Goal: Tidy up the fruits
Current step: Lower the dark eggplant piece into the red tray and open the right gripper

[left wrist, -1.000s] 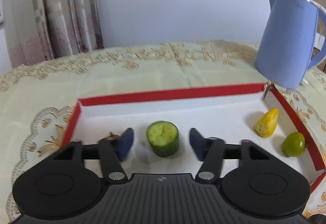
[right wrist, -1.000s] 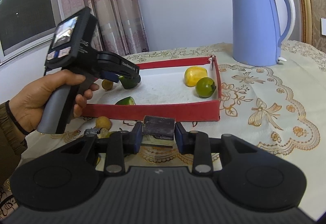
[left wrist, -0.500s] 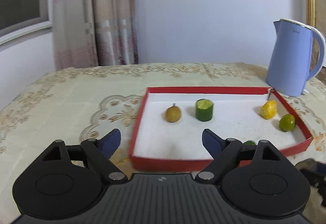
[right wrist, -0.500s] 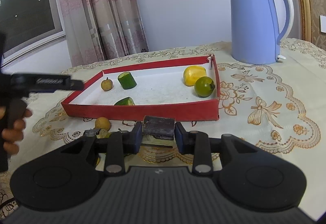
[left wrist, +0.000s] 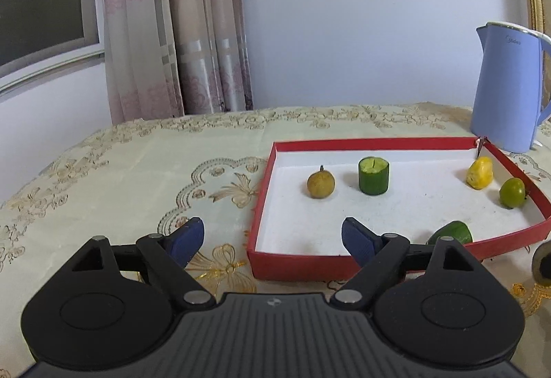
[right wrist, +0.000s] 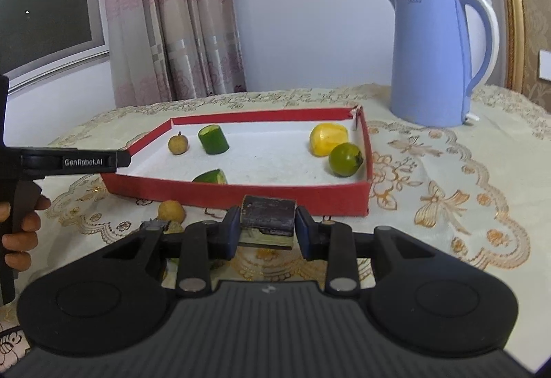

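Note:
A red tray (left wrist: 378, 143) with a white floor (right wrist: 367, 150) holds a brown longan (left wrist: 320, 184), a cucumber stub (left wrist: 373, 175), a yellow fruit (left wrist: 479, 172), a green round fruit (left wrist: 512, 192) and a cucumber end piece (left wrist: 451, 232). My left gripper (left wrist: 272, 240) is open and empty, back over the tray's near left corner. My right gripper (right wrist: 268, 231) is shut on a dark, square-cut piece with a pale green underside (right wrist: 268, 219), just in front of the tray. A second longan (right wrist: 171, 210) lies on the cloth outside the tray.
A blue electric kettle (right wrist: 437, 54) stands behind the tray's far right corner. The table has a cream embroidered cloth (left wrist: 120, 171). Curtains (left wrist: 172, 33) and a window are behind. My left hand and its gripper body (right wrist: 69, 161) show at the left edge of the right wrist view.
My left gripper has let go of the cucumber stub and pulled back and left out of the tray, opening wider. The right gripper has stayed put with its piece.

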A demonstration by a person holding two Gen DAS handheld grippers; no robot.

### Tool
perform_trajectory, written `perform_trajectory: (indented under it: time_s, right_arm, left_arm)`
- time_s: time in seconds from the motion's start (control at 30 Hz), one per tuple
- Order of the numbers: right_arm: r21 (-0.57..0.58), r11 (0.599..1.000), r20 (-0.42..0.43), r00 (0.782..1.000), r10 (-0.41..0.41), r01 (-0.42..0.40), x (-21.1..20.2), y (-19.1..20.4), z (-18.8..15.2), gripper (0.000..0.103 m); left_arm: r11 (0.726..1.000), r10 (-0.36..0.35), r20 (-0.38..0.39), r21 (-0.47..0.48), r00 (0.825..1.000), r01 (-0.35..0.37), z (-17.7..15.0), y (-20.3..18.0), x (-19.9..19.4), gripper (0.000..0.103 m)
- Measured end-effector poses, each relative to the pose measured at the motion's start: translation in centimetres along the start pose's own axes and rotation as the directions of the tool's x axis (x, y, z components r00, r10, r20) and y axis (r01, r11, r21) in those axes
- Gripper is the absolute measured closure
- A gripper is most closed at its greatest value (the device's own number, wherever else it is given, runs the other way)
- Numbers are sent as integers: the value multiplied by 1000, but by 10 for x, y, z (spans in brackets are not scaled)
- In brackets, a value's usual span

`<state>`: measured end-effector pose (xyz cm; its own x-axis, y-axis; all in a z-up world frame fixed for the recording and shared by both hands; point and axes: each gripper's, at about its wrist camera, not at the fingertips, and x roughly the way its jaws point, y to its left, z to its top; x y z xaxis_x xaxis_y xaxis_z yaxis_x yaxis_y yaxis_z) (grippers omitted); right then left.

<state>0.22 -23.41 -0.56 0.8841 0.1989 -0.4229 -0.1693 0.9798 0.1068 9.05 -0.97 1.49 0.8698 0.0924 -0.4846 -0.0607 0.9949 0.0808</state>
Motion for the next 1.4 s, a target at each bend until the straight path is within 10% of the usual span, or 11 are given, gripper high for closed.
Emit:
perform_trajectory:
  time_s: [1.4]
  right_arm:
    - [-125, 984, -118, 983, -142, 127, 154, -8, 104, 72]
  left_arm:
    - [1000, -18, -33, -23, 999, 18, -3, 4, 3, 15]
